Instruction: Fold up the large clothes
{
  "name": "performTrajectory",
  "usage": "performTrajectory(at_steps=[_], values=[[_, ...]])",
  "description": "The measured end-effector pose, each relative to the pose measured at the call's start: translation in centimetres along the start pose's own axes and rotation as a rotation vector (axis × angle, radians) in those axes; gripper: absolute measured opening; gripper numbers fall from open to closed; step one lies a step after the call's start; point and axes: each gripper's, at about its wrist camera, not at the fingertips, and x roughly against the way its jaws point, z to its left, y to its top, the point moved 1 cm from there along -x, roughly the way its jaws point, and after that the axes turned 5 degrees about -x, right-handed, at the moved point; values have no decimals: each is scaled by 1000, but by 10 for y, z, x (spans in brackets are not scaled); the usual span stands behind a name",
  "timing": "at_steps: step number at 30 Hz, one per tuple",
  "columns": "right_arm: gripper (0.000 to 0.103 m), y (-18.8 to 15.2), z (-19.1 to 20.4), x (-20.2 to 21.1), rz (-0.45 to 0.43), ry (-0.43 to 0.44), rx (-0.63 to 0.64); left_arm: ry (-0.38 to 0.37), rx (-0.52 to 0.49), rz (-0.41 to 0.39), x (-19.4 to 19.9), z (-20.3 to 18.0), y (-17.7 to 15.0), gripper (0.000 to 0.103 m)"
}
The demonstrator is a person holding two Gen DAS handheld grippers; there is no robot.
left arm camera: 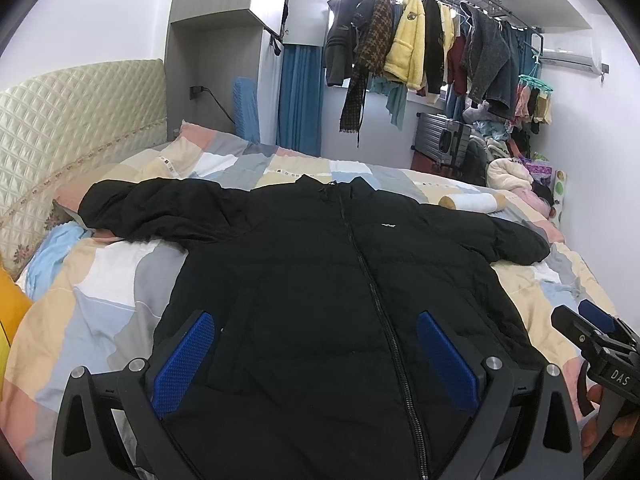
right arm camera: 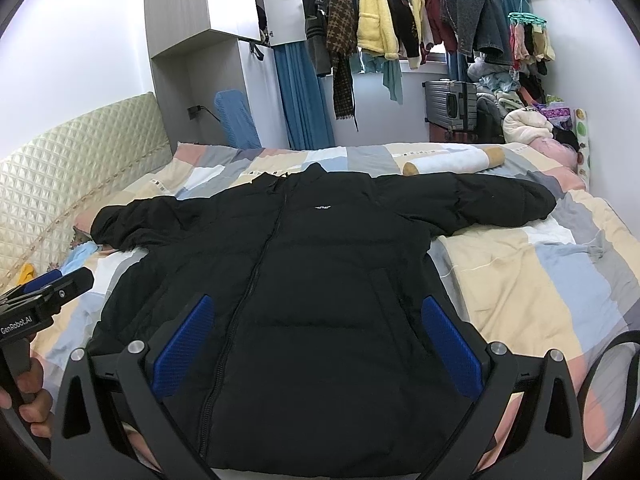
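- The left gripper (left arm camera: pixel 316 354) hangs over the hem end of the jacket, its blue-padded jaws spread wide with nothing between them but the fabric below; whether they touch it cannot be told.
- The right gripper (right arm camera: pixel 318 338) sits beside it in the same posture, jaws fully apart and empty, aimed at the lower right half of the body.
- The black puffer jacket (left arm camera: pixel 340 280) lies front-up on the patchwork quilt (left arm camera: pixel 120 280), zipped closed, hem nearest the grippers and collar farthest.
- Its left sleeve (left arm camera: pixel 152 212) stretches toward the quilted headboard (left arm camera: pixel 76 120); its right sleeve (right arm camera: pixel 492 204) reaches out near a rolled bolster (right arm camera: pixel 452 162).
- Beyond the bed a suitcase (right arm camera: pixel 452 106) and a rail of hanging clothes (right arm camera: pixel 400 24) fill the far wall.
- Judgement: the jacket looks spread and ready, with no fold made yet, so this is the start of folding.
- The next move likely calls for each gripper to travel out to a sleeve, pinch the puffy fabric firmly, and bring it across the chest.
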Motion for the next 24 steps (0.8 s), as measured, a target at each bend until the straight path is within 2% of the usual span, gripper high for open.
performTrajectory(at_steps=[24], values=[[103, -2, 1, -1, 3, 0, -3, 2, 2, 3, -1, -3, -5, 102]])
